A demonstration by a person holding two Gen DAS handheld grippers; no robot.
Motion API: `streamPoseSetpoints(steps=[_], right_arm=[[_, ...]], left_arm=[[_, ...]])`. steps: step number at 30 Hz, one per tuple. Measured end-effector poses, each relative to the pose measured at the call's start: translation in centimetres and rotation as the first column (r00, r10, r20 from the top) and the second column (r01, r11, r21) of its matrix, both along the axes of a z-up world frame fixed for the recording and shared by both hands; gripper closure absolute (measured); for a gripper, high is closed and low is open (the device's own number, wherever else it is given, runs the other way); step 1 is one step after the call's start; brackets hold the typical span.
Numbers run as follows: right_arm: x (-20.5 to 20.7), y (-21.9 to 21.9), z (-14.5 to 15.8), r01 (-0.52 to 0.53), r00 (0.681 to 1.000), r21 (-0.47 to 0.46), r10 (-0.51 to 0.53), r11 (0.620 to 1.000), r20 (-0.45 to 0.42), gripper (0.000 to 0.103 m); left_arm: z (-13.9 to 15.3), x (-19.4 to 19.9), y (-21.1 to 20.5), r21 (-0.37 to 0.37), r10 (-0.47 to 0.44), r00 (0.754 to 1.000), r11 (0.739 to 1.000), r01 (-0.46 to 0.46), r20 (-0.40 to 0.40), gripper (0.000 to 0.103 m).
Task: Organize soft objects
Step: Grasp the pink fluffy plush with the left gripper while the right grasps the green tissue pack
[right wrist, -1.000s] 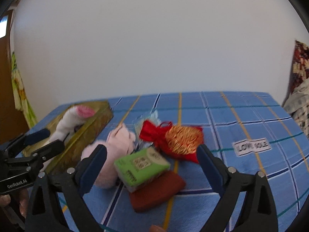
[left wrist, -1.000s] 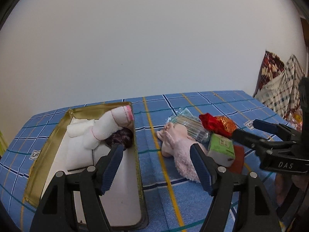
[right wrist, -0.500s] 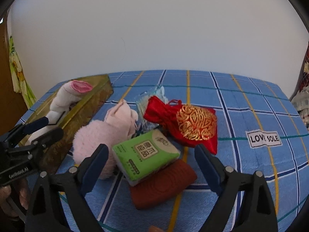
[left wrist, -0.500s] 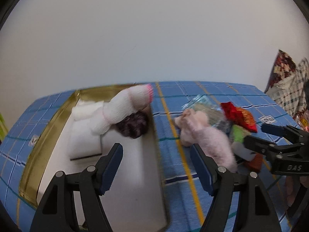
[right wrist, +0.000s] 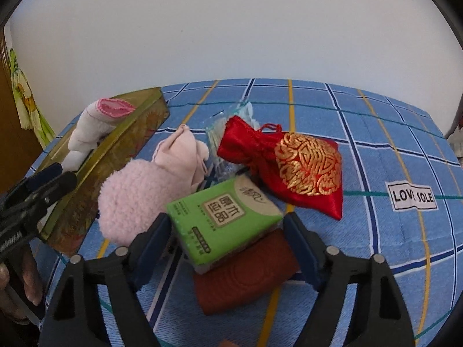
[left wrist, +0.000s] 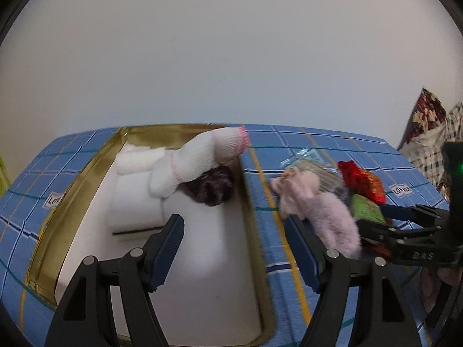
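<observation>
Your right gripper (right wrist: 225, 231) is closing around the green tissue pack (right wrist: 224, 212).
Your left gripper (left wrist: 234, 248) gapes empty. Between the right jaws, the pack may slip, dragging the brown pouch (right wrist: 246, 274) beneath.

This looks like a room in a home. A blue checked cloth (right wrist: 376, 133) with sewn "LOVE SOLE" labels (right wrist: 412, 199) covers the table, pushed against a bare white wall (right wrist: 231, 29). Household odds lie on it: a gold tin (left wrist: 86, 179), a pink plush (right wrist: 139, 190), a tissue pack (right wrist: 222, 214), a red pouch (right wrist: 295, 167). Patterned fabrics (left wrist: 434, 133) are heaped at one side, and a flowered cloth (right wrist: 23, 98) hangs by a brown door.
</observation>
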State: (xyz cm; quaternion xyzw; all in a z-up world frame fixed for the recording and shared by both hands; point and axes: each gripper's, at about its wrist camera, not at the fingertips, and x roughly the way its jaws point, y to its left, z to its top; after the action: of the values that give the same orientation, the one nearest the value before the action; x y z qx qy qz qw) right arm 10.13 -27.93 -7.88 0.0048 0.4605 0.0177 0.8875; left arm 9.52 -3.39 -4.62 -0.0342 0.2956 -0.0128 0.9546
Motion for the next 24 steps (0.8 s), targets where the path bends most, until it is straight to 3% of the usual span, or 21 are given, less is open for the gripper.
streamPoseSetpoints(steps=[6,14,22,24], right_arm=[[-0.3,0.0,0.5,-0.002,1.0,0.016,0.001,1.0,0.025,0.03],[-2.3,0.2,2.5,0.028,0.99,-0.034,-0.023,0.999,0.141,0.03],[-3.5,-0.5,3.8,0.115,0.967,-0.057,-0.099,0.992,0.233,0.03],[-3.7,-0.9,4.1,0.136,0.961,-0.053,-0.119,0.989,0.248,0.03]], left_arm=[[0.3,-0.3,-2.0,0.019,-0.054,0.998,0.998,0.053,0.018,0.029],[0.4,-0.6,-4.0,0.05,-0.108,0.994,0.993,0.106,0.031,0.029],[0.0,0.0,-6.9,0.105,-0.197,0.98,0.975,0.197,-0.015,0.029],[-0.2,0.6,-7.3,0.086,-0.227,0.973,0.97,0.229,-0.039,0.029]])
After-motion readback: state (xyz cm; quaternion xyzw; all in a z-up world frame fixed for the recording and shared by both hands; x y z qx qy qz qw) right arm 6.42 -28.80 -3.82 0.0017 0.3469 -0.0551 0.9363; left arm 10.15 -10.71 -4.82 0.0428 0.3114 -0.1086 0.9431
